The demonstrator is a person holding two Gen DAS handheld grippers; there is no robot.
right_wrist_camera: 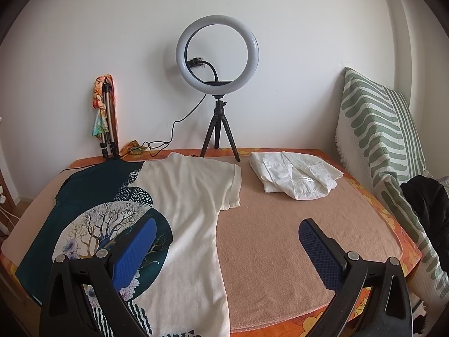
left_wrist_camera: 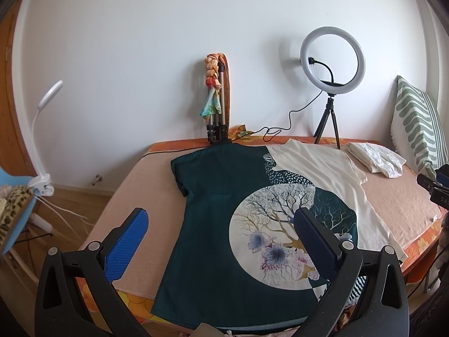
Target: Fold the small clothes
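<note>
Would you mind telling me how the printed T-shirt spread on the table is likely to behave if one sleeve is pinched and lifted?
The printed T-shirt lies flat with soft wrinkles, so it is probably floppy and will drape and sag rather than hold shape. It looks thin, so likely light. Resting on the fuzzy blanket, it may drag and bunch rather than slide.
</note>
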